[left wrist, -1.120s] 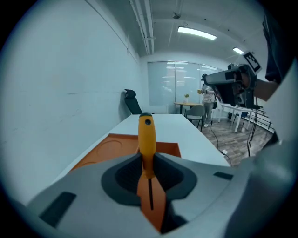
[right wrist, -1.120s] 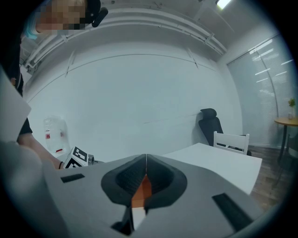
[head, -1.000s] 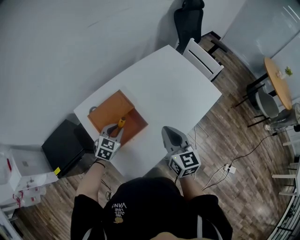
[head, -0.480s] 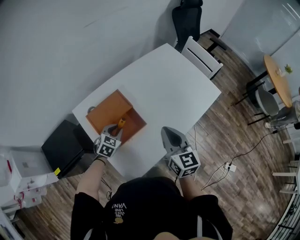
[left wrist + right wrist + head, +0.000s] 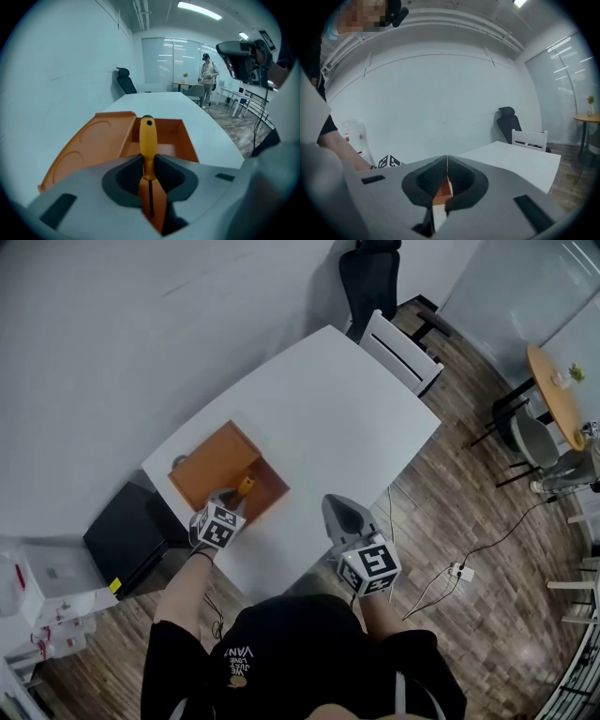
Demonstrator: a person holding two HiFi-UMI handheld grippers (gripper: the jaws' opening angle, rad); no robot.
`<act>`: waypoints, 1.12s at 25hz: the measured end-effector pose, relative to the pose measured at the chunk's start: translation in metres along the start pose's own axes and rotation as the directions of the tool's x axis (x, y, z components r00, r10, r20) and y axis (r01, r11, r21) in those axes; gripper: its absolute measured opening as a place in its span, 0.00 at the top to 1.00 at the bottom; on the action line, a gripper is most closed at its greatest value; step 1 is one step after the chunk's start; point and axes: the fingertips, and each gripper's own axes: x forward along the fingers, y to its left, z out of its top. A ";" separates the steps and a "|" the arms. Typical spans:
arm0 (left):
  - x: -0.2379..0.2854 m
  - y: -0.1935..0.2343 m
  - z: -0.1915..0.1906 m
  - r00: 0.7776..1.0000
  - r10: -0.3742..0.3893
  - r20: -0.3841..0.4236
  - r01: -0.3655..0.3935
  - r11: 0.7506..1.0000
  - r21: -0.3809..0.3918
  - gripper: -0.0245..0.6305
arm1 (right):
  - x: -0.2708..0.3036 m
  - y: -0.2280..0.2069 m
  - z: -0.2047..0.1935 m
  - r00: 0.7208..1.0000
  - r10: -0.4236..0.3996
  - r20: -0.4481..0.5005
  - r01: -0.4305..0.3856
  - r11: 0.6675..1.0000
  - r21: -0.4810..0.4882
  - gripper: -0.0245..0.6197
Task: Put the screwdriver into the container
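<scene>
**Screwdriver pinched over the orange box: a careless release is the risk**

The screwdriver (image 5: pixel 148 136) sits between the jaws of the left gripper (image 5: pixel 149 159). The pads pinch it where the yellow handle meets the dark shaft, and the handle points forward over the orange container (image 5: pixel 185 140). It hangs above the container's near edge, not yet resting inside.

The hold is on a narrow part with the heavier handle sticking out, so the tool may well swing in the pads if the gripper tilts. Let go from here, it could strike the near wall, or land on the flat orange panel to the left instead of in the deep compartment. A drop from height might also make it bounce out.

The right gripper (image 5: pixel 447 161) hovers at the table's near edge with its jaws pressed together on nothing.

The white table (image 5: pixel 347 418) is otherwise bare. A white chair (image 5: pixel 401 354) and a black office chair (image 5: pixel 368 282) stand at its far end. A black box (image 5: pixel 127 535) sits on the wood floor (image 5: pixel 469 512), and a round wooden table (image 5: pixel 553 399) stands well apart.
</scene>
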 end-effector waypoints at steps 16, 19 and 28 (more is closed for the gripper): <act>0.023 -0.005 -0.012 0.990 -0.016 -0.138 0.015 1.000 -0.006 0.84 | -0.010 -0.013 -0.007 1.000 -0.014 -0.004 0.014 1.000 0.024 0.94; 0.027 -0.005 -0.015 0.987 -0.021 -0.158 0.019 1.000 -0.010 0.84 | -0.010 -0.014 -0.010 1.000 -0.013 -0.006 0.013 0.999 0.029 0.95; 0.035 -0.008 -0.026 0.973 -0.027 -0.231 0.023 1.000 -0.020 0.84 | -0.011 -0.015 -0.008 1.000 -0.014 -0.002 0.014 0.999 0.034 0.94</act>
